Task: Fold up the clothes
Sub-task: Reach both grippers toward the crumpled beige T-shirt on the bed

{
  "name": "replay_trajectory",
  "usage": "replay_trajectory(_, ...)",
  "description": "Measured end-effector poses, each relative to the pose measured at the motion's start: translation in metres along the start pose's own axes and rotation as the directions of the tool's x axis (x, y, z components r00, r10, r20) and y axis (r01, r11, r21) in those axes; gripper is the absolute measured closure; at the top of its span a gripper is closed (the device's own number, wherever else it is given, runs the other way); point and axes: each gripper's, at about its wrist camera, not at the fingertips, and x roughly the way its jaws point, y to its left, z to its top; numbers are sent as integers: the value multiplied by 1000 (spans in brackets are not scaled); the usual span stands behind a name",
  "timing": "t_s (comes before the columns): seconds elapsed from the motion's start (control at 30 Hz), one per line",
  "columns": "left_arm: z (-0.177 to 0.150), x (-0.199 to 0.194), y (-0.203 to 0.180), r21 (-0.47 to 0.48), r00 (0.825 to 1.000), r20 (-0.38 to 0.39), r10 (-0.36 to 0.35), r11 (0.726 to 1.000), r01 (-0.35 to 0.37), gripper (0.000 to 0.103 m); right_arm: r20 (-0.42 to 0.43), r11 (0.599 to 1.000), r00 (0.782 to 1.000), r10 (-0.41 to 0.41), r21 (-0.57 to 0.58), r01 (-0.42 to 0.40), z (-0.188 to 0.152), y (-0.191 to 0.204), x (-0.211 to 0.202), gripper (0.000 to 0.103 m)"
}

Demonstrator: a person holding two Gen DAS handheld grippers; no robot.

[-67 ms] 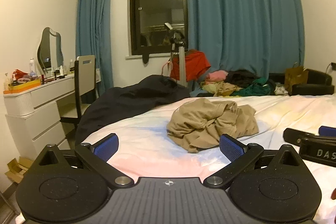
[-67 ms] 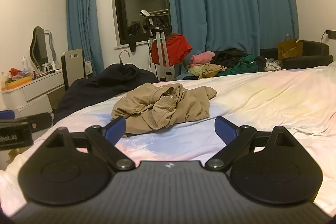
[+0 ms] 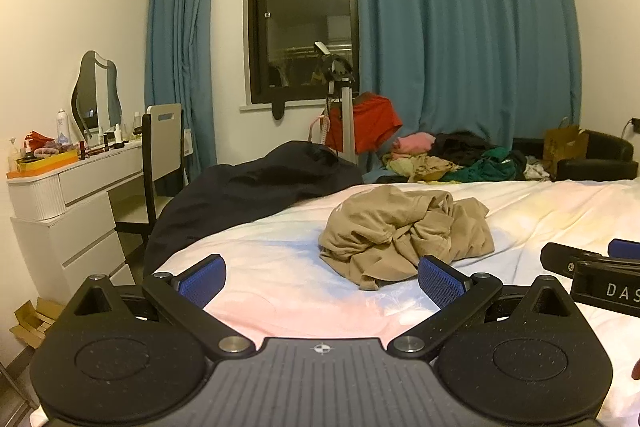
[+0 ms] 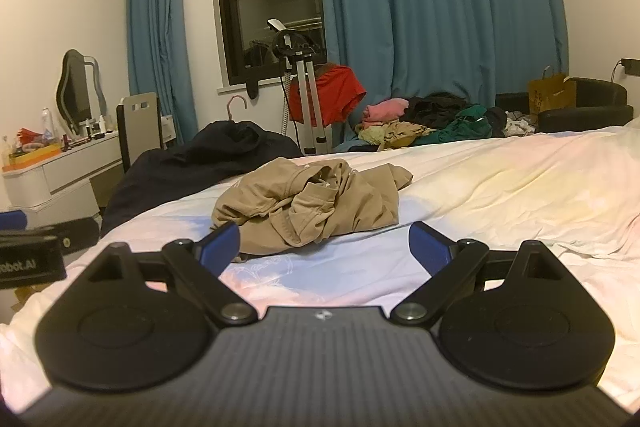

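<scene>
Pastel bed sheet [image 3: 280, 267] carries a crumpled tan garment [image 3: 404, 231] at frame centre; soft, light, probably a shirt. Left gripper [image 3: 322, 277] and right gripper [image 4: 324, 245] jaws gape empty; pinch a loose hem edge.

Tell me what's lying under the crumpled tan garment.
The tan garment lies on the bed sheet, white with pink and blue patches. Whatever is directly beneath the heap is covered, so nothing else can be confirmed there.

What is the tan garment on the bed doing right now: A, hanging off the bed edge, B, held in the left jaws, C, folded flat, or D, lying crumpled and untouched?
D: the tan garment lies bunched on the bed, with both sets of jaws open and short of it.
</scene>
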Motion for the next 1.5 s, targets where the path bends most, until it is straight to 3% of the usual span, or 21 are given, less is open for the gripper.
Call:
replay_trajectory(0.53,4,1,-5,31,1000,17,21,999,-22,0,4,1000,1000,-15,-5,16,-3,1,4,10)
replay_trajectory(1.27,2,1,-2,15,999,38,-18,1000,17,0,-10,1000,1000,-4,-5,4,-1,4,1,10)
replay_trajectory(1.37,0,1,-1,29,998,60,-31,999,30,0,20,1000,1000,-11,-3,11,5,4,-3,10)
replay_trajectory(1.5,-2,6,-2,50,996,76,-35,998,31,0,146,999,989,-36,-3,37,29,6,-12,10)
